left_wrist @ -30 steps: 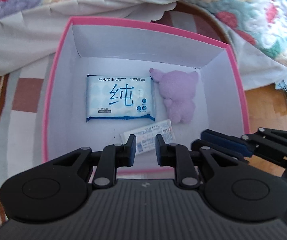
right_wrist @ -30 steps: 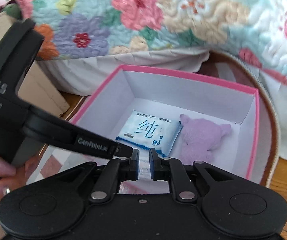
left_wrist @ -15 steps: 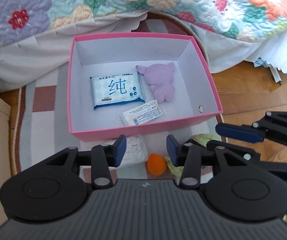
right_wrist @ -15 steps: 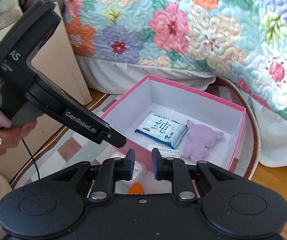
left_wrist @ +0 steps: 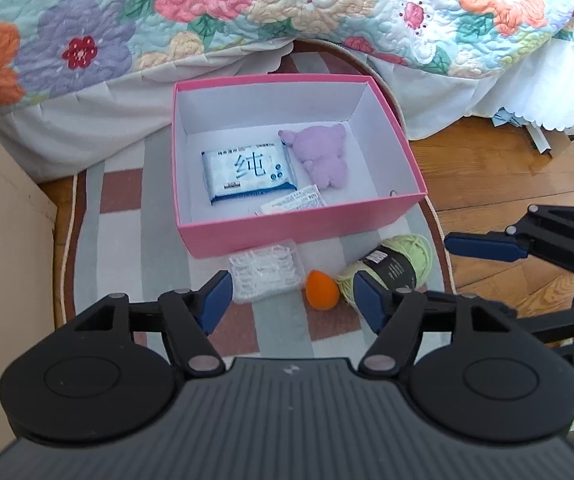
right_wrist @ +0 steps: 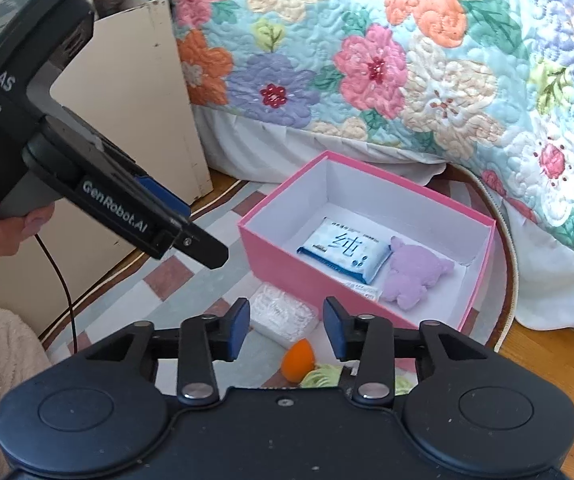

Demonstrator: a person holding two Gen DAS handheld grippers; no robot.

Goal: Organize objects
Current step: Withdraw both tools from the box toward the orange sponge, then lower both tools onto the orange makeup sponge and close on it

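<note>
- Plainly, the left claw [left_wrist: 291, 294] is held about half open with nothing between its blue pads; its jaws have just been opening, and no object is gripped.
- The right claw [right_wrist: 285, 330] is parted less widely, also empty; its jaws have just been opening too.
- Three things are left outside the box [left_wrist: 299, 232], on the rug [left_wrist: 127, 248]: a clear pick case [left_wrist: 265, 270], an orange sponge [left_wrist: 321, 290] and a green yarn ball [left_wrist: 397, 266].
- Seen past the left claw, the pick case lies beside the left pad, the sponge between the pads, and the yarn is partly covered by the right pad; all three are further off and lower, untouched.
- Seen past the right claw, the sponge [right_wrist: 297, 360] lies low between the pads and the case [right_wrist: 283, 314] just above it.
- Wipes [left_wrist: 247, 176], a plush [left_wrist: 321, 156] and a sachet [left_wrist: 293, 204] are already in the box.
- Risk: the sponge is judged likely to be squeezed out and rolled off, being small, rounded and soft.
- Risk: the case and yarn, crowded just beside the sponge, could be nudged or caught by a claw opened this wide.
- Risk: the two claws, both aimed at one cluster, could be knocked together.
- Risk: the near wall of the box could be struck on the way in.
</note>
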